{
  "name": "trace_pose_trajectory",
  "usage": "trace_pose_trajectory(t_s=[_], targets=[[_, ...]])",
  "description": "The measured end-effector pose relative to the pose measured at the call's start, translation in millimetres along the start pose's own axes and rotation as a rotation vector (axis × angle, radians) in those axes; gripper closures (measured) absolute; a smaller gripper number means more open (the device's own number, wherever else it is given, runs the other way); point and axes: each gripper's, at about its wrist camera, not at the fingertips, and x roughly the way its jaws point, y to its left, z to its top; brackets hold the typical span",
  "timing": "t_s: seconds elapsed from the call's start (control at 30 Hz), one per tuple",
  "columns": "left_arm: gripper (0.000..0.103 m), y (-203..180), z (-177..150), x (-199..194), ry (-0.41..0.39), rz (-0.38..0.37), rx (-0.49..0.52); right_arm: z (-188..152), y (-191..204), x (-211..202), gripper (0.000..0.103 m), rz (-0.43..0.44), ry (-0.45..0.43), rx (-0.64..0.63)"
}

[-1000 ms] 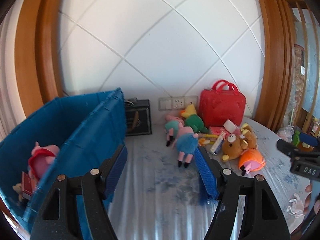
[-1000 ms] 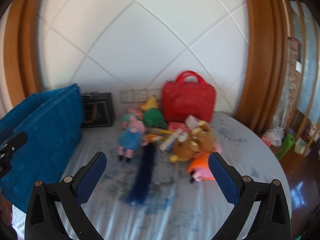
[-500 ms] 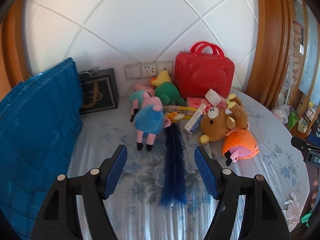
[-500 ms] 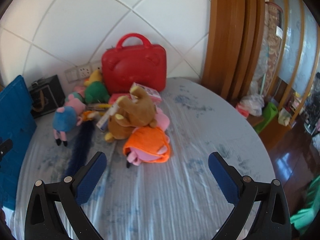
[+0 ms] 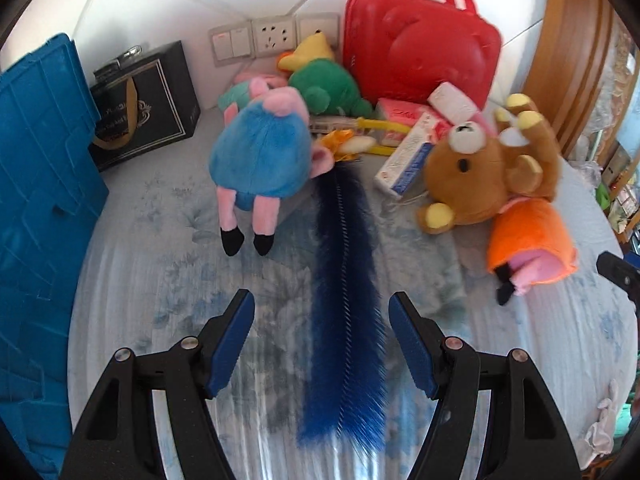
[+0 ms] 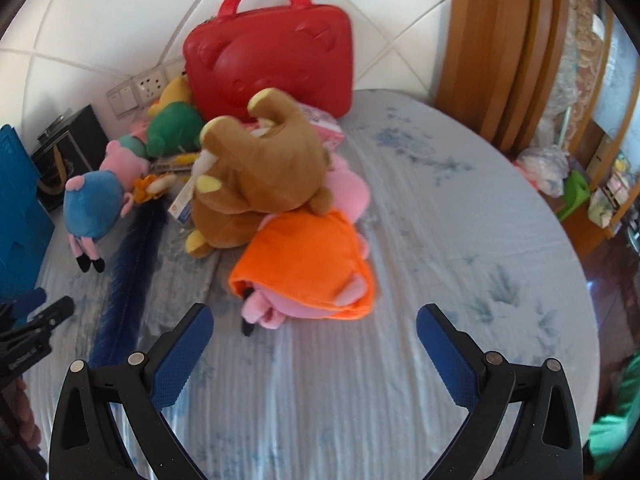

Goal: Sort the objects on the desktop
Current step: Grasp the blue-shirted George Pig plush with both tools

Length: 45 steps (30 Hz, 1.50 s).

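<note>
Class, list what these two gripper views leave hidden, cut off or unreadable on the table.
1. Blue crate, left view: cut off by the edge, inside unseen.
2. Black box lettering, left view: too small.
3. Pink box, right view: mostly behind the brown bear.
4. Orange toy, right view: head under the bear.

Seeing blue crate (image 5: 36, 208) running off left edge, interior hidden. Brown bear (image 6: 260, 168) covering pink plush underneath. Box lettering (image 5: 404, 160) blurring, unreadable. Left fingers (image 5: 230, 336) bases getting cropped below.

The left gripper (image 5: 322, 322) hovers with jaws spread over the blue brush (image 5: 346, 300) — its bristles lie between the pads, untouched.
</note>
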Motion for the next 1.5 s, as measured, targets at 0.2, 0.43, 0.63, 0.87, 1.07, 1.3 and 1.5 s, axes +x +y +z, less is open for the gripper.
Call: trace_pose_trajectory(t_s=[0.2,0.43,0.63,0.87,1.07,1.3,1.5], targets=[[0.034,24,36,17,-0.051,0.059,-0.014,16,43,25,0.000,0.090,0.017,-0.049],[0.034,43,85,63,-0.038,0.071,-0.032,36,91,45,0.000,0.131,0.015,-0.129],[0.033,83,65,65,-0.040,0.223,-0.075,38,120,61,0.000,0.149,0.049,-0.200],[0.033,153,34,41,0.002,0.273,-0.205,43,160,64,0.022,0.200,0.043,-0.277],[0.033,159,52,28,-0.057,0.200,-0.197,70,191,72,0.023,0.218,0.022,-0.310],[0.033,177,57,70,-0.012,0.111,-0.251,96,234,101,0.002,0.305,0.037,-0.341],[0.016,174,66,104,0.017,0.081,-0.193,117,265,137,0.002,0.277,0.056,-0.412]])
